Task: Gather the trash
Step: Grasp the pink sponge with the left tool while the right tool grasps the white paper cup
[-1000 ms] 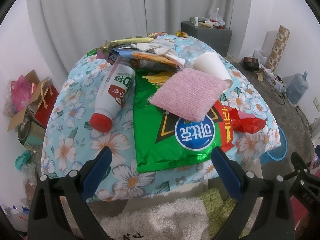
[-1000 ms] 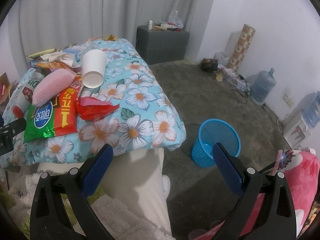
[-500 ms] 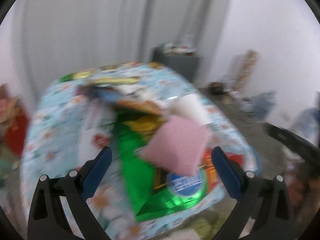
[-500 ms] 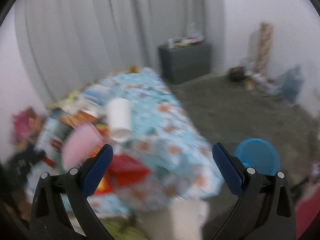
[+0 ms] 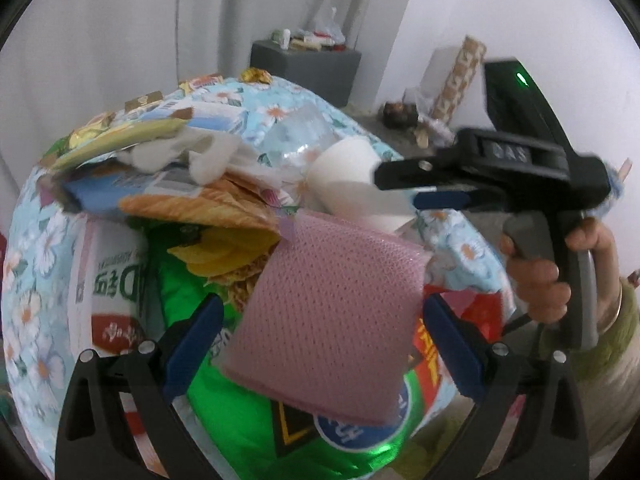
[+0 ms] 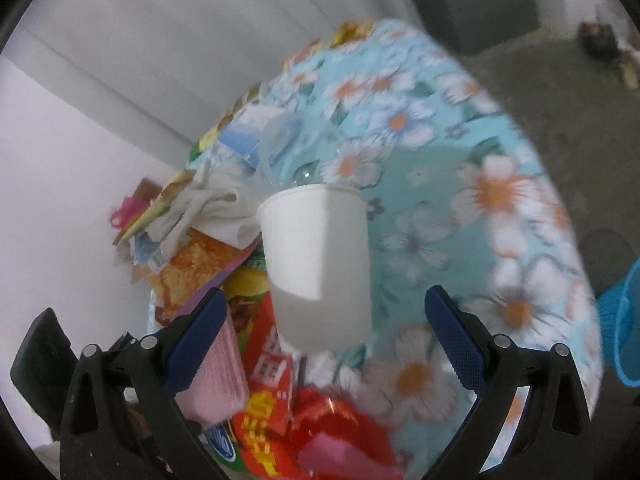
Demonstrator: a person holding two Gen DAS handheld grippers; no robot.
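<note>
A pile of trash lies on the table with the floral cloth (image 5: 24,264). My left gripper (image 5: 322,308) is open, and the pink mesh sponge (image 5: 328,320) sits between its fingers on top of a green snack bag (image 5: 248,412). My right gripper (image 6: 326,300) is open too, low over the table, with the white paper cup (image 6: 316,256) lying on its side just ahead between the fingers. In the left wrist view the right gripper (image 5: 400,190) reaches in from the right beside the cup (image 5: 348,184), held by a hand (image 5: 536,280).
A white bottle with a red cap (image 5: 112,300) lies left of the green bag. Wrappers and crumpled paper (image 5: 192,152) are heaped behind. A red wrapper (image 6: 320,440) lies near the table's front. A blue basket (image 6: 624,320) stands on the floor to the right.
Both grippers have moved in from the table's front edge. The left has closed in on the pink sponge, and the right has swung left up to the paper cup.
</note>
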